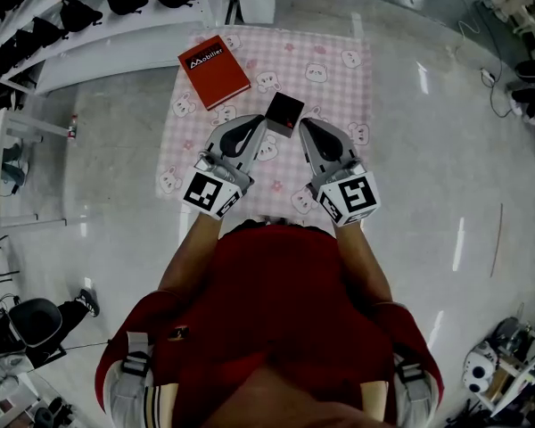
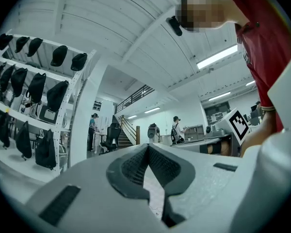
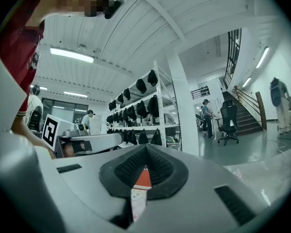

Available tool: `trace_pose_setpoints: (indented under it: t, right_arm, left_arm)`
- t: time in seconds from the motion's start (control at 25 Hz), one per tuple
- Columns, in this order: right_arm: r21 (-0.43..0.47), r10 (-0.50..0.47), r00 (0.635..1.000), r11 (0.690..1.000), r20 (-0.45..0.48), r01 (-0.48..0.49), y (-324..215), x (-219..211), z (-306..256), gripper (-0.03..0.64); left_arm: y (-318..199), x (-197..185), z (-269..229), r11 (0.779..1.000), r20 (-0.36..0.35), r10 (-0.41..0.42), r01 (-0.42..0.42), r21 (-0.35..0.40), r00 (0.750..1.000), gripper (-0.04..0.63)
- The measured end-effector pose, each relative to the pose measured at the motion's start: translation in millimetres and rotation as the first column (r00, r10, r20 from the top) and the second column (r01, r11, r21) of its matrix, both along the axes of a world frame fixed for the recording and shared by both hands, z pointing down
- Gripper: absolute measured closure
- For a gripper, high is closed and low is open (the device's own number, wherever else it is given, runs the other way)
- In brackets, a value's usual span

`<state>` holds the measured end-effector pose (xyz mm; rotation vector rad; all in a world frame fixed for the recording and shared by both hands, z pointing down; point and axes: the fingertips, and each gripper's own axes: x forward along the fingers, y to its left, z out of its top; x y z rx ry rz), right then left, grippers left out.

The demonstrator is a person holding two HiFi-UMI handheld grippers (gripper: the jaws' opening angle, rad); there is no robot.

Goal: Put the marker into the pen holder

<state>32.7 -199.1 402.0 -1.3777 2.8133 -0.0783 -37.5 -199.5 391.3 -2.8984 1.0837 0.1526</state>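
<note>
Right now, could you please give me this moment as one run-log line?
left gripper: shut, empty | right gripper: shut, empty | both held above pink mat | black pen holder and red book on mat | marker: not seen

The inside of the small black square pen holder (image 1: 283, 112) is too dark to read. At 6 o'clock the person's red shirt (image 1: 276, 301) hides the near edge of the pink checked cloth (image 1: 330, 69).
</note>
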Motion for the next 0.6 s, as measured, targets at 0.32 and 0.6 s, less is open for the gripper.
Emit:
trace_pose_setpoints:
  t: [0.32, 0.6]
  right_arm:
    - [0.0, 0.023, 1.0, 1.0, -0.006, -0.023, 4.6, 4.7, -1.0, 0.618]
    - [0.001, 0.027, 0.999, 1.0, -0.017, -0.027, 3.1, 4.1, -0.5, 0.618]
  left_arm:
    - [3.1, 2.2, -0.8, 1.0, -0.005, 0.016, -0.016, 0.005, 1.0, 0.589]
    - [0.6, 0.8, 1.7, 1.0, -0.009, 0.02, -0.02, 0.003, 1.0, 0.589]
